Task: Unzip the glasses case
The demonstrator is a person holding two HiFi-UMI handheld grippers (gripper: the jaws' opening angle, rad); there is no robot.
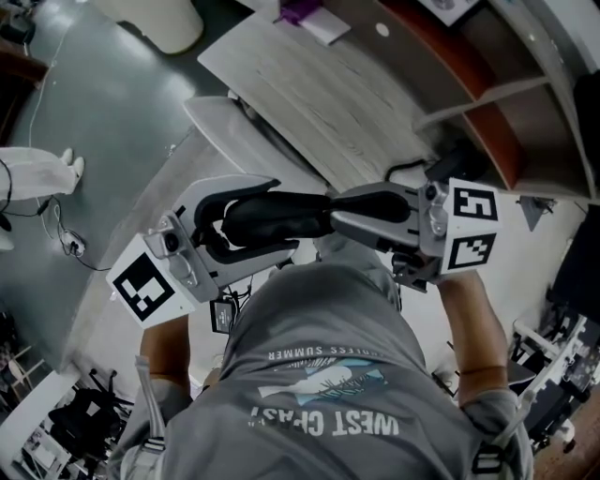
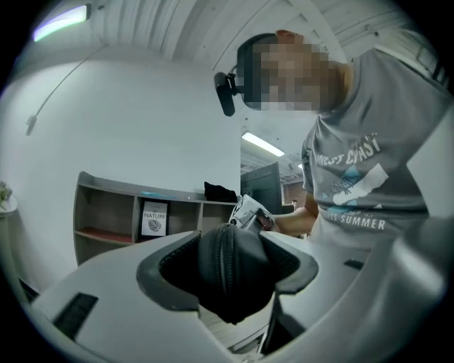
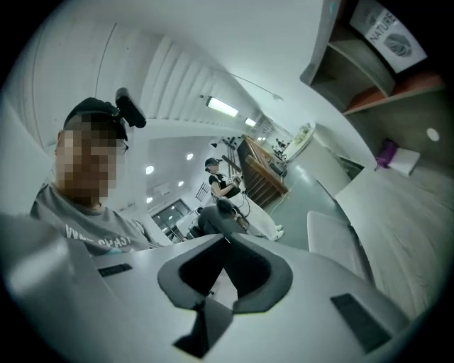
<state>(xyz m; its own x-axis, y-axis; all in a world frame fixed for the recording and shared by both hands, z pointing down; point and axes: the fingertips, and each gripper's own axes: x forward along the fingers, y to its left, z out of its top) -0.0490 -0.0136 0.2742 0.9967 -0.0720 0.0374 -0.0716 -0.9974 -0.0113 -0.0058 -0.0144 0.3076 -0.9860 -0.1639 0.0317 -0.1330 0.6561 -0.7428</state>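
Observation:
The black glasses case (image 1: 272,216) is held level in front of the person's chest, crosswise between the fingers of my left gripper (image 1: 270,219), which is shut on it. In the left gripper view the case (image 2: 230,273) fills the gap between the jaws, its zipper seam running up the rounded end. My right gripper (image 1: 333,214) points left at the case's other end. In the right gripper view its jaws (image 3: 225,239) stand pinched together at their tips on a thin tab, the zipper pull, with the dark end of the case (image 3: 213,216) just beyond.
A pale wooden tabletop (image 1: 319,94) lies ahead, with a shelf unit (image 1: 487,103) to its right and a purple object (image 1: 300,11) at its far end. A white bin (image 1: 159,23) and cables (image 1: 56,225) are on the floor at the left. Another person (image 3: 227,186) stands in the distance.

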